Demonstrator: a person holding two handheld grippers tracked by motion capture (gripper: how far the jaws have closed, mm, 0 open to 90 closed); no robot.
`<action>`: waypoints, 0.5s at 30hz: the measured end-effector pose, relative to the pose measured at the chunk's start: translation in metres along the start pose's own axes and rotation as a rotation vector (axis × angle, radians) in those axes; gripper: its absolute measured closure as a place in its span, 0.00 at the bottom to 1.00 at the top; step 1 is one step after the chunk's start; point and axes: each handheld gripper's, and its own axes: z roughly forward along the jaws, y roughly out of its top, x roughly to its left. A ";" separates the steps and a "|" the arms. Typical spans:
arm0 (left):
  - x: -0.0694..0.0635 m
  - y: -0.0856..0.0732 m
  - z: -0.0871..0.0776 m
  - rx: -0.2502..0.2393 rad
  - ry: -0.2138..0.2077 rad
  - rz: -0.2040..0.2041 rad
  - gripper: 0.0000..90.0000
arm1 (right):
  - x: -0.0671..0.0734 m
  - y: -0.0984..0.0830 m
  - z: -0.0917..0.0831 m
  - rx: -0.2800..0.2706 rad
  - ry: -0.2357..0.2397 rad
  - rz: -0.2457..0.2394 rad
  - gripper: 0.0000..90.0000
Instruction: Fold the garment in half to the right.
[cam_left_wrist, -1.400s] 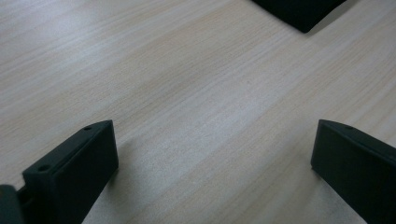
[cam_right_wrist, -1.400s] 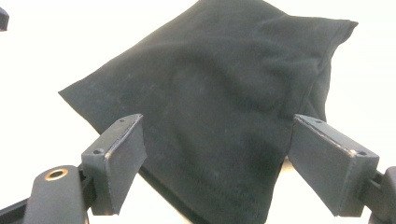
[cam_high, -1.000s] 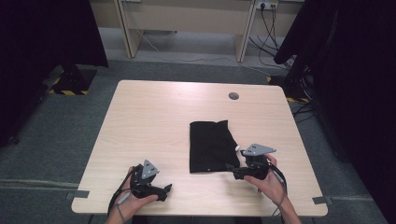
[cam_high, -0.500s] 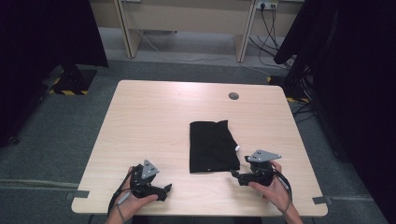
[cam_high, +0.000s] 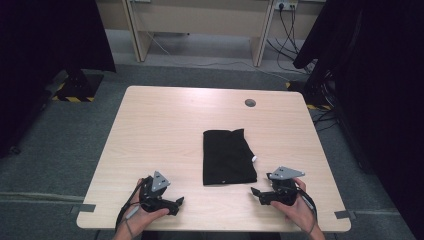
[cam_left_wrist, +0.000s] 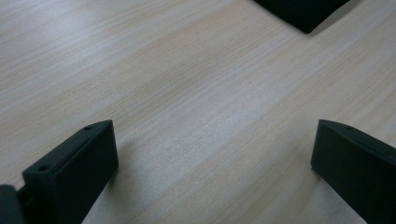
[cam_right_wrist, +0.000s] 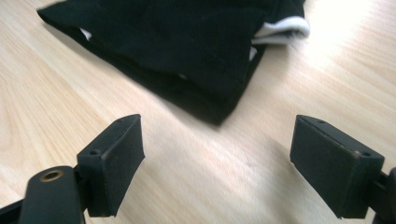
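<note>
Folded black cloth garment (cam_high: 223, 156) with a white tag: we log it flat on the pale wooden table (cam_high: 165, 125). Left gripper (cam_high: 176, 204), near the cloth's left corner, jaws wide, holding nothing. Right gripper (cam_high: 255, 192), just right of that cloth, likewise wide and bare.

black cloth (cam_high: 223, 156) with a white tag (cam_right_wrist: 284, 27); pale wood-grain desk (cam_high: 165, 130); black tools with grey plates; grey floor (cam_high: 50, 150).
</note>
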 end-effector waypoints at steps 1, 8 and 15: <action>0.000 0.000 0.000 0.000 0.000 0.000 0.00 | 0.000 -0.001 -0.001 0.003 -0.006 -0.003 0.20; 0.000 0.000 0.000 -0.001 0.001 0.000 0.00 | 0.002 -0.011 -0.006 0.018 -0.024 -0.010 0.19; 0.000 0.000 0.000 0.000 0.002 0.000 0.00 | 0.005 -0.015 -0.010 0.021 -0.028 -0.007 0.19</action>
